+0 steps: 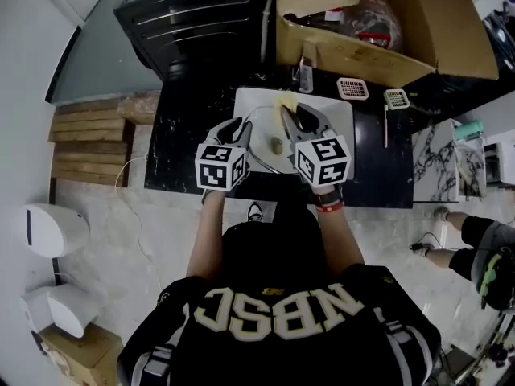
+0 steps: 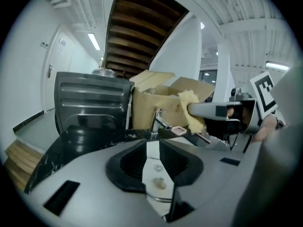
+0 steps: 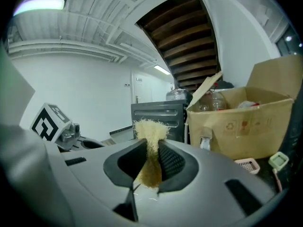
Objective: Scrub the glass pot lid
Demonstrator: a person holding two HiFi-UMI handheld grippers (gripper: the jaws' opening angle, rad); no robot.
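The glass pot lid (image 1: 265,145) lies flat in a white sink (image 1: 338,111), its small knob (image 1: 276,145) pointing up. My left gripper (image 1: 241,133) hovers over the lid's left side. In the left gripper view its jaws (image 2: 152,148) stand a little apart, open, and the lid (image 2: 152,171) with its knob (image 2: 160,182) shows through the gap below them. My right gripper (image 1: 299,119) is shut on a yellow scrub sponge (image 1: 283,105) above the sink's far side. The sponge (image 3: 150,143) sticks out past the pads in the right gripper view, and it also shows in the left gripper view as a sponge (image 2: 190,109).
A big open cardboard box (image 1: 378,30) stands behind the sink with a faucet (image 2: 158,119) in front of it. A black appliance (image 1: 201,18) sits at the back left. Two small white grids (image 1: 352,88) lie on the dark counter (image 1: 185,143). Another person's legs (image 1: 475,248) are at right.
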